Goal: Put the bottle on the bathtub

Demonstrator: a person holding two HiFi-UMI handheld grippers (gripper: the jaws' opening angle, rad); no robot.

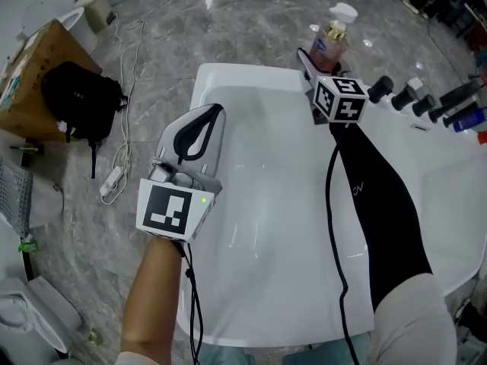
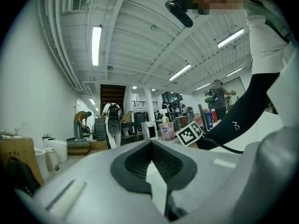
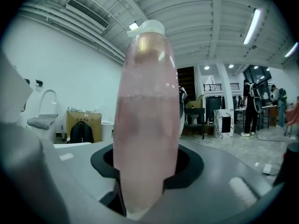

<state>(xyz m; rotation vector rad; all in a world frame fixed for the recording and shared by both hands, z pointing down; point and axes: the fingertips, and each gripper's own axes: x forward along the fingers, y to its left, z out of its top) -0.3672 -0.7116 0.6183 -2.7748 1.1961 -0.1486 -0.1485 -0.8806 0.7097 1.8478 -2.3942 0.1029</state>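
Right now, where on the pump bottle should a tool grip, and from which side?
Mid-body, from the side, as the right tool does: the bottle stands upright, its body tall and smooth; the pump top blocks a top approach.

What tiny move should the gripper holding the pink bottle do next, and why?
Probably ease the bottle straight down onto the bathtub rim. The right gripper is shut on it by the tub's far corner, and no view shows its base resting on anything. The left gripper is shut, empty.
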